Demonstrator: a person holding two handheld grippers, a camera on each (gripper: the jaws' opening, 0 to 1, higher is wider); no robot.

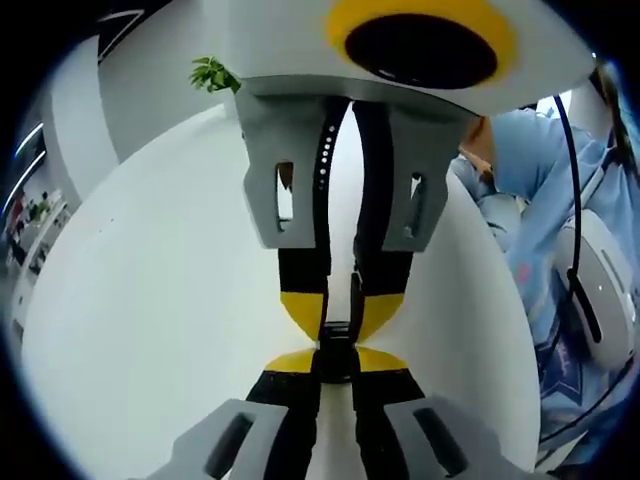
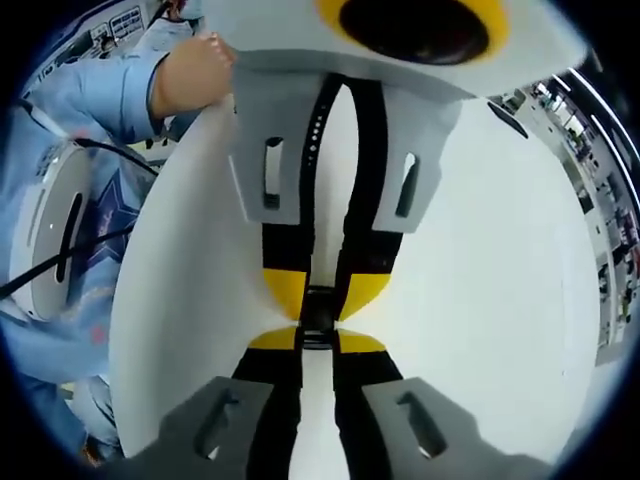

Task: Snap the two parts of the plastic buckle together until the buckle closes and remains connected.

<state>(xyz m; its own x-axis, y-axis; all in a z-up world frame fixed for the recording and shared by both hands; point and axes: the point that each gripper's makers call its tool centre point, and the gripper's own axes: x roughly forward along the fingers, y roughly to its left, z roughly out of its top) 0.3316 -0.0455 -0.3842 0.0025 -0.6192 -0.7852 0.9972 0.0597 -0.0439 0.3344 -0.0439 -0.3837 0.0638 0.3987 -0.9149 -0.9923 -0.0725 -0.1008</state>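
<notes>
Buckle [image 1: 336, 352] parts sit pinched between your two tools, tip to tip, above the white desk [image 1: 150, 320]. In the left gripper view your left hand-held gripper [image 1: 336, 362] rises from the bottom with its yellow-tipped jaws pressed in on a small black piece of the buckle, and your right hand-held gripper [image 1: 340, 322] comes down from the top of that view, its jaws closed on the black piece from the other side. The two sets of yellow tips nearly touch, with the dark plastic between them. In the right gripper view you see the mirror of this: your right hand-held gripper [image 2: 316, 345] from below, the left hand-held gripper [image 2: 318, 300] from above, and the buckle [image 2: 317, 318] held between both. Whether the two parts are fully snapped together you cannot tell, since the jaws hide the joint. Your hand [image 2: 192, 75] and light blue sleeve [image 2: 95, 95] show at the upper left of the right gripper view, and a green plant [image 1: 212, 74] stands beyond the desk's edge
</notes>
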